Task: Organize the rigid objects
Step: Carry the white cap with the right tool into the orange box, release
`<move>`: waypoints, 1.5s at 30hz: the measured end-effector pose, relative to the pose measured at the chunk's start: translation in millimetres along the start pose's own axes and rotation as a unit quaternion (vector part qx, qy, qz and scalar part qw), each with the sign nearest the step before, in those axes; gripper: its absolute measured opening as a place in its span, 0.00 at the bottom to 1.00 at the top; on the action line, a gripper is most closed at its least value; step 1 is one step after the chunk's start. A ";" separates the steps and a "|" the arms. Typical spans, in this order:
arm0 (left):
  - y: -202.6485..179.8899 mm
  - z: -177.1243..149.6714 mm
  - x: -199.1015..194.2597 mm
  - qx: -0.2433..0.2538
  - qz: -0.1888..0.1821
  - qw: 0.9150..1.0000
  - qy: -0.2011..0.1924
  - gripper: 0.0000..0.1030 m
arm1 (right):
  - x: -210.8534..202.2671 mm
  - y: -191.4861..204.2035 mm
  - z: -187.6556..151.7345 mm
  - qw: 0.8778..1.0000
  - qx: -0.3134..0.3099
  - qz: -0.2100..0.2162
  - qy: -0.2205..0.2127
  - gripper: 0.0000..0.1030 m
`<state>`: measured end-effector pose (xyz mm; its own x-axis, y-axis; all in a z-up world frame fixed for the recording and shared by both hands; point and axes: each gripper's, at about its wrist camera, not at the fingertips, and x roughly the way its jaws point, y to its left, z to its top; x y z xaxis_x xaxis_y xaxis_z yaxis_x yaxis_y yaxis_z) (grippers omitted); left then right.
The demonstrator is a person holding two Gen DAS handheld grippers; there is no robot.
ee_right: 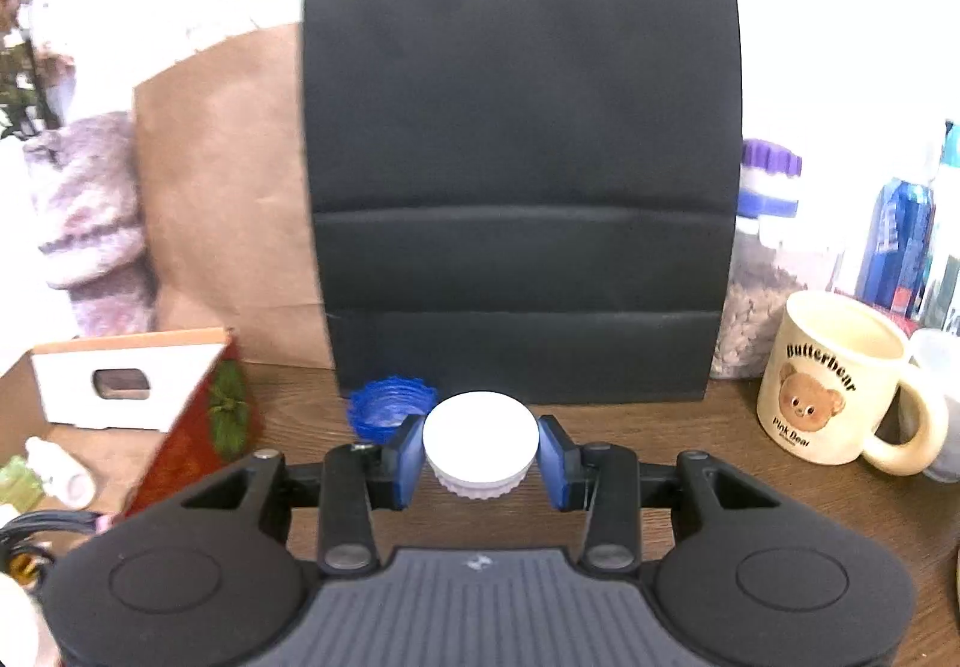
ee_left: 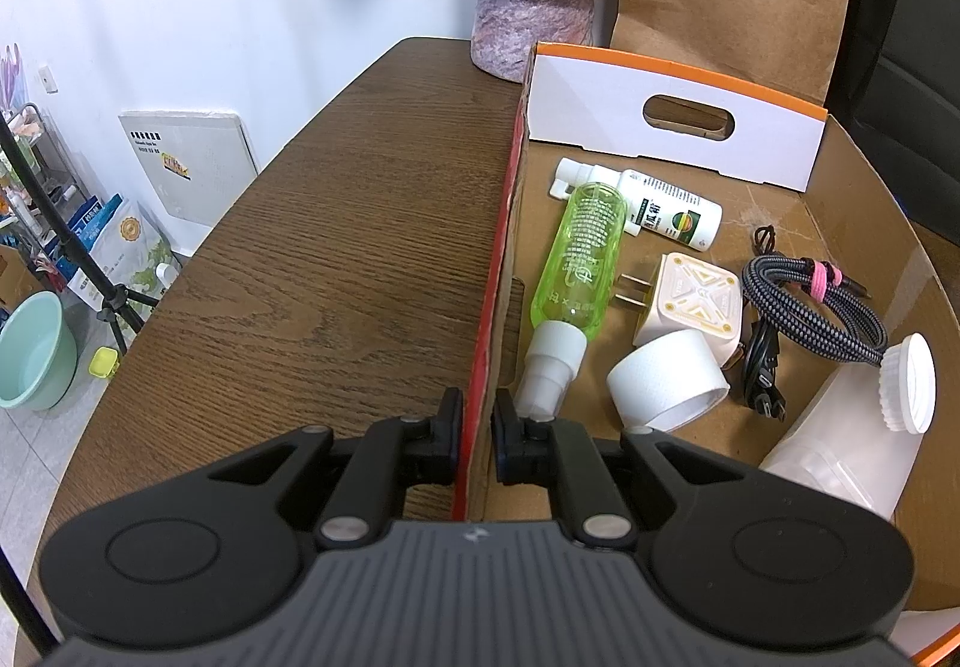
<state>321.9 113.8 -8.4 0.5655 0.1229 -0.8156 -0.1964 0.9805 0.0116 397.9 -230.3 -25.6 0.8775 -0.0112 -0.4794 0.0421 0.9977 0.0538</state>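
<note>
Table: dark wood-grain tabletop (ee_left: 336, 259), bare on its left half in the left wrist view.
Left gripper: black two-finger left gripper (ee_left: 477, 430), fingers drawn tight on the red-edged side wall of the open cardboard box (ee_left: 489, 271), one finger outside the wall and one inside.
Box contents, left to right: translucent green plastic spray bottle (ee_left: 576, 259) lying on its side with its white cap toward the gripper; small white labelled bottle (ee_left: 666, 211) just behind it, near the white handle panel; cream square wall plug (ee_left: 690, 301); white roll of tape (ee_left: 666, 382) touching the plug's front; braided black cable coil with a pink tie (ee_left: 822, 301); large frosted plastic jar with a white ridged lid (ee_left: 864, 427) leaning in the right corner.
Right gripper: black right gripper with blue pads (ee_right: 480, 454), closed narrowly on a round white ridged jar lid (ee_right: 480, 436), pads pressing either side (lid held above the table, to the right of the box).
Behind the lid: blue ridged bottle cap (ee_right: 390, 406) on the table, left of it; black paper bag (ee_right: 519, 157) standing upright; brown paper bag (ee_right: 228, 211) further left.
Far right: cream ceramic mug printed with a bear (ee_right: 834, 385), upright.
</note>
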 end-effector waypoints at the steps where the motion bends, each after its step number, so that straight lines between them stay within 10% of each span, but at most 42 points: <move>1: -0.1 0.2 0.0 0.000 0.000 1.000 0.000 0.11 | -7.0 3.6 -0.1 1.000 -0.004 0.003 -0.005 0.38; 21: -1.5 0.7 -0.1 0.001 0.003 1.000 -0.002 0.11 | -118.7 115.4 -5.0 0.988 -0.075 0.117 -0.062 0.38; 45: -2.6 0.7 0.2 0.006 0.005 1.000 -0.002 0.11 | -106.3 181.3 -24.8 0.982 -0.101 0.158 -0.006 0.38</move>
<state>323.1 111.4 -8.1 0.5674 0.1327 -0.8127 -0.1922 0.9810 0.0261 300.4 -46.6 13.4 0.8374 0.3016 -0.4559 -0.3281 0.9444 0.0221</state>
